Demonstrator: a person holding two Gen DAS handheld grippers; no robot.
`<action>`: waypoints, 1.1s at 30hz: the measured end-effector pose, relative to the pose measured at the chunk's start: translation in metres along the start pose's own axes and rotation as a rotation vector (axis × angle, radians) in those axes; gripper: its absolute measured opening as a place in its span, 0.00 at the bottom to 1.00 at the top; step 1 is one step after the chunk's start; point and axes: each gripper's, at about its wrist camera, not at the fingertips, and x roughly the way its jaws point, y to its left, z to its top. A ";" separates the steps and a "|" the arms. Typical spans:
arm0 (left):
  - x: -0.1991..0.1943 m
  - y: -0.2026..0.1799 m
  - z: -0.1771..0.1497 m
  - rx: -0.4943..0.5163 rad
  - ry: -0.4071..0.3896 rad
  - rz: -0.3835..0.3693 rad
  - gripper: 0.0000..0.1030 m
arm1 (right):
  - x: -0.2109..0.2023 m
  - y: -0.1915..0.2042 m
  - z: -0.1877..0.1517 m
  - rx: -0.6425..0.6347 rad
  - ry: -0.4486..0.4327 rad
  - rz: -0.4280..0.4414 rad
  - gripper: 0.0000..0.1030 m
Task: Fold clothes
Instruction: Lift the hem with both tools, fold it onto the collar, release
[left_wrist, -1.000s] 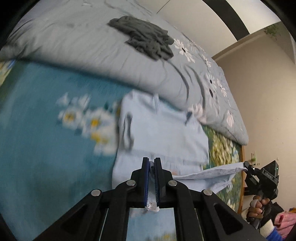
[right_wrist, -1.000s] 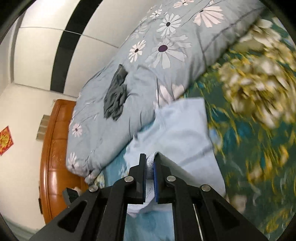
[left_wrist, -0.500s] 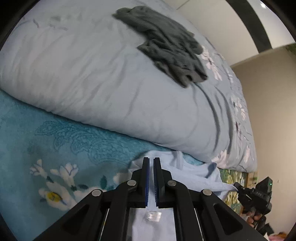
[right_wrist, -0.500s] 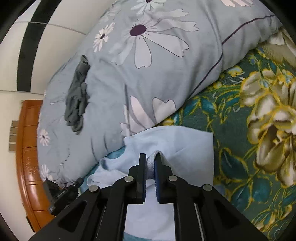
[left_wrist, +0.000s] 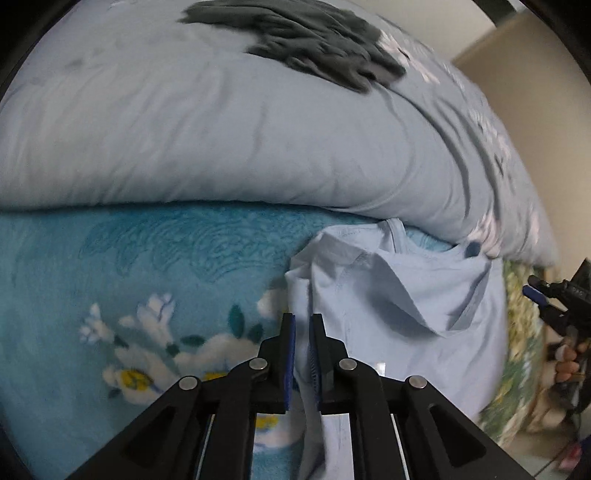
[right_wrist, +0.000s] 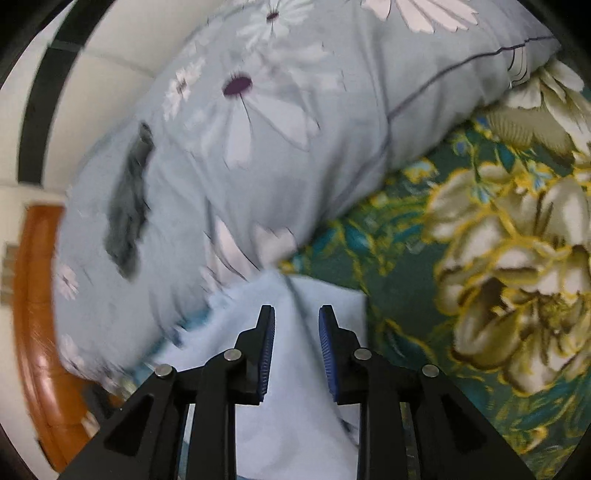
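Light blue shirt (left_wrist: 424, 295) on turquoise blanket (left_wrist: 129, 266) with white-yellow flowers. Pale grey-blue duvet (right_wrist: 280, 155) has white daisies; dark grey garment (left_wrist: 314, 44) on it. Dark green bedspread (right_wrist: 480, 258) carries cream-yellow blooms.

Two garments: one pale blue shirt (left_wrist: 424, 306) and one dark grey one (left_wrist: 317, 40). One quilt (left_wrist: 184, 140). Two grippers (left_wrist: 302, 354) (right_wrist: 297, 347).

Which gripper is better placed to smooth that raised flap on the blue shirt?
Probably the left gripper: the raised flap lies just ahead of it, and the right gripper faces flat cloth at the light blue shirt's far edge.
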 end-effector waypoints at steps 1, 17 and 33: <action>0.004 -0.004 0.004 0.020 0.003 0.012 0.12 | 0.004 0.002 -0.002 -0.029 0.015 -0.020 0.24; 0.026 -0.025 0.029 0.112 0.016 -0.035 0.23 | 0.059 0.040 0.011 -0.222 0.075 -0.128 0.24; -0.001 0.001 0.031 0.051 -0.116 -0.092 0.03 | 0.035 0.039 0.016 -0.167 -0.042 -0.112 0.02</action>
